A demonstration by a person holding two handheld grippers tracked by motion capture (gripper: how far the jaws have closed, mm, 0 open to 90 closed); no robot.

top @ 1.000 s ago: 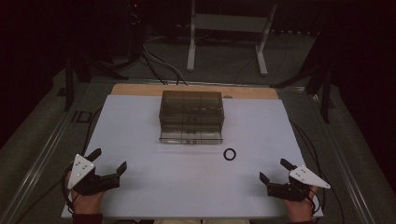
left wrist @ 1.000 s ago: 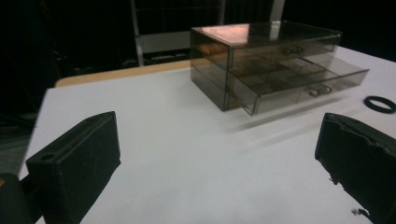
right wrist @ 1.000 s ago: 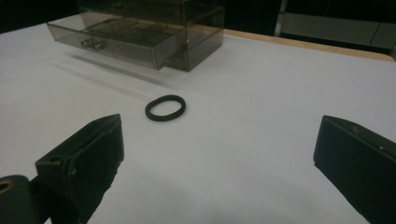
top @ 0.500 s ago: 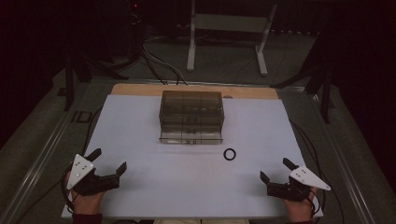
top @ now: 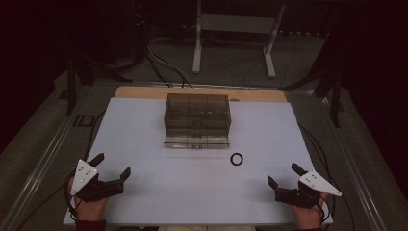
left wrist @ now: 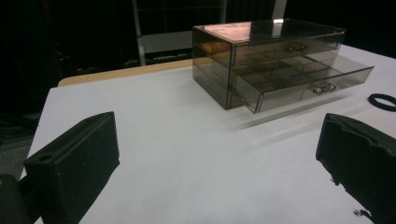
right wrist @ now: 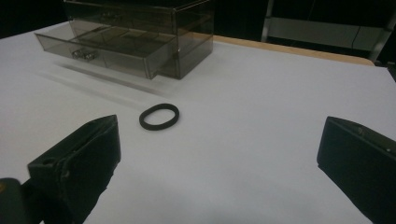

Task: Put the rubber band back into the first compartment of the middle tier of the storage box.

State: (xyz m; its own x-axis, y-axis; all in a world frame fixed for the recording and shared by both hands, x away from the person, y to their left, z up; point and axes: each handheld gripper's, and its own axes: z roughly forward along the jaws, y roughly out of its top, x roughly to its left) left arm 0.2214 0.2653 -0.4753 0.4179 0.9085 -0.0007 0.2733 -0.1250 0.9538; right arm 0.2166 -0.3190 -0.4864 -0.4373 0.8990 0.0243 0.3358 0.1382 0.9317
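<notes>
Smoked-plastic drawer box [top: 197, 119] sits far ahead on our white desk [top: 144, 144], and from above the black ring [top: 236, 159] lies nearer our right gripper [top: 284, 179] than our left gripper [top: 111, 167], while each gripper view shows wide, empty jaws.

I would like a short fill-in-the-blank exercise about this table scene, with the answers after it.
1. The lower drawer of the clear drawer box is pulled ____.
2. The black ring lies nearer the ____ claw.
3. Both the left claw and the right one are ____.
4. The ring lies ____ the box.

Answers: out; right; open; outside
</notes>
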